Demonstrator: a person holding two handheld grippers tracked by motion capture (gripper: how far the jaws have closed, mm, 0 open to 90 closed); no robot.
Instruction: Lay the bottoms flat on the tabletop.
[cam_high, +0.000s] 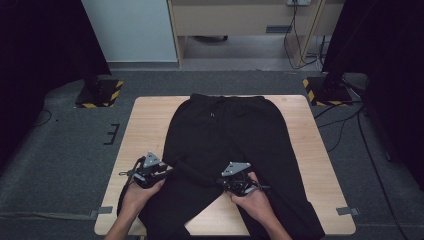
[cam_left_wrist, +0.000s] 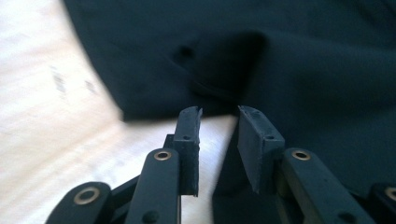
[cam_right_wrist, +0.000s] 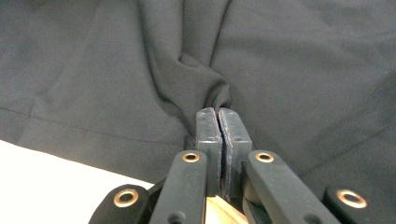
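Observation:
Black trousers (cam_high: 225, 130) lie flat on the wooden table (cam_high: 150, 117), waistband at the far edge, legs toward me. My left gripper (cam_high: 169, 170) sits low at the left leg's outer edge. In the left gripper view it (cam_left_wrist: 219, 116) is open, with bare table showing in the gap and the dark cloth (cam_left_wrist: 280, 60) just ahead and beside the right jaw. My right gripper (cam_high: 221, 182) is near the crotch area, and in the right gripper view it (cam_right_wrist: 217, 116) is shut on a pinched fold of the trousers (cam_right_wrist: 196, 79). A raised ridge of cloth (cam_high: 195, 173) runs between the two grippers.
Two stand bases with yellow-black stripes (cam_high: 100, 93) (cam_high: 325, 90) sit on the grey carpet beyond the table's far corners. Cables (cam_high: 350, 125) trail on the floor at the right. Bare wood (cam_high: 225, 215) shows between the legs at the near edge.

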